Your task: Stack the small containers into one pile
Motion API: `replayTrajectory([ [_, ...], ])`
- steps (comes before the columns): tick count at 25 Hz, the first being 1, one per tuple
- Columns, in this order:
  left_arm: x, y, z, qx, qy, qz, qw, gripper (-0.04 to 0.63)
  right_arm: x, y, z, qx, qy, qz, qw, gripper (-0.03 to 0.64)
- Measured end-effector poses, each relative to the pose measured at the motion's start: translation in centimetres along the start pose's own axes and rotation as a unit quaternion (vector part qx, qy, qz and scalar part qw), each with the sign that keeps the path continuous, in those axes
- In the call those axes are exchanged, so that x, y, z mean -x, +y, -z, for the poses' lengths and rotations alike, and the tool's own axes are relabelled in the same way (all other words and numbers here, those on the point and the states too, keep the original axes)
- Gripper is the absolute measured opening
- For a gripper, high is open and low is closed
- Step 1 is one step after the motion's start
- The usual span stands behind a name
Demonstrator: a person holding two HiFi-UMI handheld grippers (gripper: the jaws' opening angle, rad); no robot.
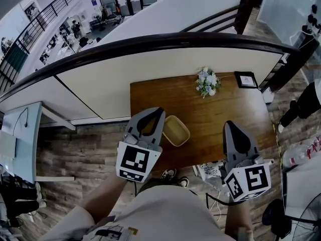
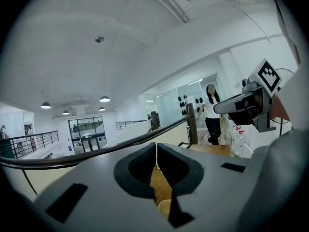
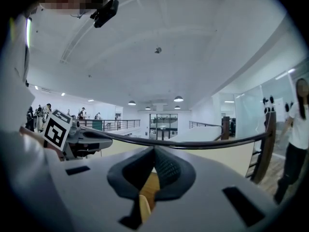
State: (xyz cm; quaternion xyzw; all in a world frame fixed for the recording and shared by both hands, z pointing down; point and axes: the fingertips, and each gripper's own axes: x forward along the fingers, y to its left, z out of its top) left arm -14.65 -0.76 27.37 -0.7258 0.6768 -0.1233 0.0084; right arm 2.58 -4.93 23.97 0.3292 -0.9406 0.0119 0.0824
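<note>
A pale yellow square container [image 1: 176,130] sits on the wooden table [image 1: 220,107] near its front edge; I cannot tell whether it is one container or several nested. My left gripper [image 1: 159,111] hovers just left of it, jaws shut and empty. My right gripper [image 1: 229,125] is held to its right, also shut with nothing in it. In the left gripper view the shut jaws [image 2: 156,148] point above the table, and a sliver of the container [image 2: 165,208] shows below them. The right gripper view shows its closed jaws [image 3: 154,151] and a container edge [image 3: 144,208].
A small bunch of flowers [image 1: 206,82] and a framed card [image 1: 246,79] stand at the table's far side. A curved dark railing [image 1: 165,41] runs behind the table. A person [image 2: 211,112] stands in the distance. Wooden floor lies to the left.
</note>
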Motion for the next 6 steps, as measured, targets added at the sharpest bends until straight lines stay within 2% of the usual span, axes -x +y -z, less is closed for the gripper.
replayTrajectory([
  [6, 0.02, 0.0, -0.16, -0.002, 0.0, 0.002, 1.0, 0.006, 0.0, 0.14, -0.03, -0.003, -0.003, 0.001, 1.0, 0.003],
])
